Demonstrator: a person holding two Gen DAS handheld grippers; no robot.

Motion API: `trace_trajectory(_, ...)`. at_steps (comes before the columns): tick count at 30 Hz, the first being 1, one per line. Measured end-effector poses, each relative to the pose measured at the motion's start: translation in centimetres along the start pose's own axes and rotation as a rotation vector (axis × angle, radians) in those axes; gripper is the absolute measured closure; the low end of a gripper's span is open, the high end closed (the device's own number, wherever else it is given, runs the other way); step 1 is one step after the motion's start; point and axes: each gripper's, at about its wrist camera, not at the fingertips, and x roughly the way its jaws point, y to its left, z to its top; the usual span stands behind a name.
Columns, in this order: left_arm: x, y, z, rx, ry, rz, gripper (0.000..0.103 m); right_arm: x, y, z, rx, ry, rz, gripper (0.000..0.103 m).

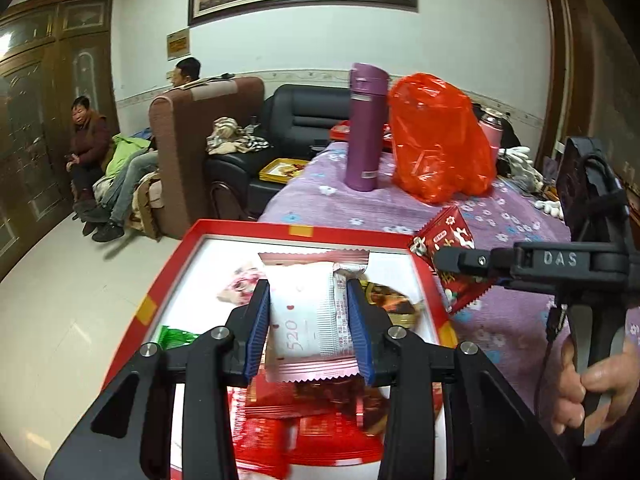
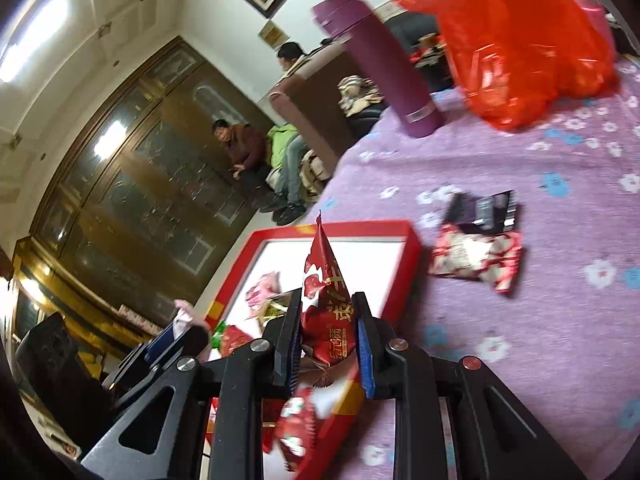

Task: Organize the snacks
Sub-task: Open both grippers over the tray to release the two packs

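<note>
Claws grasp snacks: left claw [image 1: 308,312] white packet [image 1: 302,312], right claw [image 2: 328,344] crinkled red packet [image 2: 326,304].

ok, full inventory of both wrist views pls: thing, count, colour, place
tray: 1, red rim, white floor, at table edge
white snack packet: 1, pink-trimmed, in left tongs above tray
red snack packet: 1, in right tongs, by tray rim
loose packets: 2, one dark, one red-white, on cloth beyond tray
packets in tray: several, mostly red
purple flask: 1, upright on cloth
plastic bag: 1, orange-red, beside flask
tablecloth: 1, purple, floral
people: 2, seated, background
left tongs: shut
right tongs: shut
</note>
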Motion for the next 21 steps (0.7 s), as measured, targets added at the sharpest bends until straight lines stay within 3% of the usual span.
trace_trajectory(16, 1.5, 3.8, -0.4, -0.048, 0.029, 0.107, 0.067, 4.1, 4.7, -1.7, -0.112, 0.064, 0.077, 0.076)
trace_trajectory(18, 1.8, 4.3, -0.5, -0.068, 0.04, 0.136, 0.065, 3.9, 4.5, -1.6, -0.104, 0.059, 0.107, 0.066)
trace_trajectory(20, 1.8, 4.5, -0.4, -0.072, 0.041, 0.148, 0.059, 3.3, 4.0, -1.2, -0.099, 0.034, 0.119, 0.043)
trace_trajectory(21, 1.8, 4.6, -0.4, -0.073, 0.04, 0.156, 0.056, 2.8, 3.8, -1.0, -0.101, 0.016, 0.115, 0.04)
